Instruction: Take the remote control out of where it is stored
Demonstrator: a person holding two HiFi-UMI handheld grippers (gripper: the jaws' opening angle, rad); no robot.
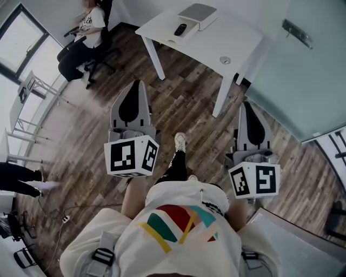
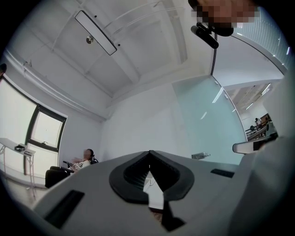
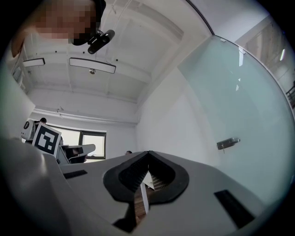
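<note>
A black remote control lies on the far white table, against a flat grey box. Both grippers are held over the wooden floor, well short of the table and pointing toward it. My left gripper is shut with nothing between its jaws; in the left gripper view the left gripper shows its dark pads meeting at the tip. My right gripper is also shut and empty, and in the right gripper view the right gripper has its pads closed together. Both gripper views look up at ceiling and walls.
A small round object sits near the table's near edge. A seated person on an office chair is at the far left. A glass wall with a handle runs along the right. Another person's legs stand at the left edge.
</note>
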